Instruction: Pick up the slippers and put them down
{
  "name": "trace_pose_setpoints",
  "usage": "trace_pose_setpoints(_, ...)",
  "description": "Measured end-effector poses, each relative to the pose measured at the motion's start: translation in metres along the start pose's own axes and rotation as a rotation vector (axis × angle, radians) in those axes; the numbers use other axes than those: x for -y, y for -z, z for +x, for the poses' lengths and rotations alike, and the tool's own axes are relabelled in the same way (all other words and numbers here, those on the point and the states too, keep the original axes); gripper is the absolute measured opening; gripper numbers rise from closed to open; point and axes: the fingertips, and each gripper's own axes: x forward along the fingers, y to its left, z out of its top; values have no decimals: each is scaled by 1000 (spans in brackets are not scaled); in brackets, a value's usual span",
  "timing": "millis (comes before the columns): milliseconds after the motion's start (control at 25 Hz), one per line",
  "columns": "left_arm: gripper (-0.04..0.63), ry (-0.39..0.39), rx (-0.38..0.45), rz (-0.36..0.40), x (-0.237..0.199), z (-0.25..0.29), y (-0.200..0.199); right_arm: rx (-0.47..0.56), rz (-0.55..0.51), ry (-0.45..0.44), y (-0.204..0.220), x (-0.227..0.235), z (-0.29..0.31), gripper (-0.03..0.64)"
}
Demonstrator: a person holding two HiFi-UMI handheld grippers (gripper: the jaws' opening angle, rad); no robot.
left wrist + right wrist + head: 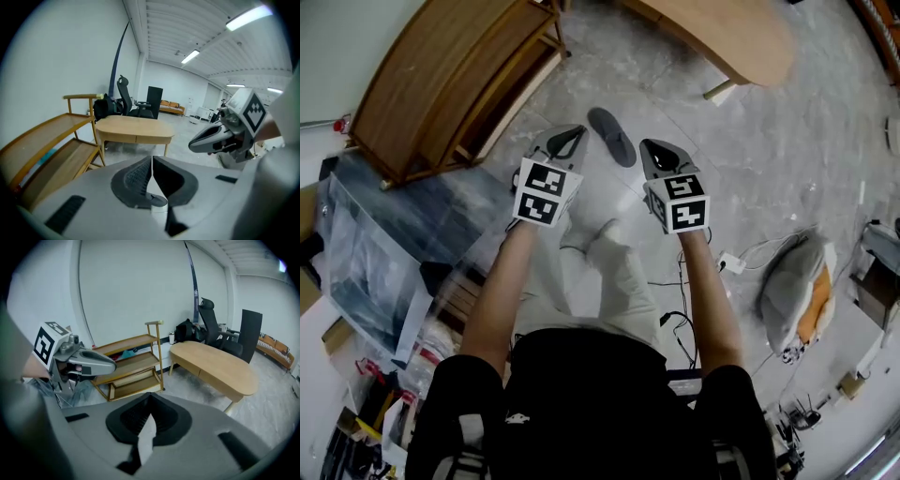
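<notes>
First, the head view: a person stands over a grey concrete floor [750,141], holding the left tool [569,141] and the right tool [664,155] out in front. One dark grey flat slipper [612,136] lies on the floor between their tips, its long axis running from 11 to 5 o'clock. No second slipper is in sight. Its 11 o'clock end lies toward the left tool and its 5 o'clock end toward the right, so neither hand looks clearly nearer.

Next, the left gripper view: the jaws are pressed together with nothing between them. A light wooden oval table [133,129] stands at 12 o'clock.

Last, the right gripper view: the jaws are likewise closed and empty. A slatted wooden shelf rack [131,362] stands at 11 o'clock.
</notes>
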Motion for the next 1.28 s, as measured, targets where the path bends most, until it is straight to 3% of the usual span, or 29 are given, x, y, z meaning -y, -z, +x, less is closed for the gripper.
trace_pose_setpoints(640,12,-23,144,25,53,-114,-141,238,-92,1,-145,-36,-143,-1)
trace_pose_setpoints(1280,12,-103,300,83,119,-211,-214,420,-170,-32,-193,-65,-268,-2)
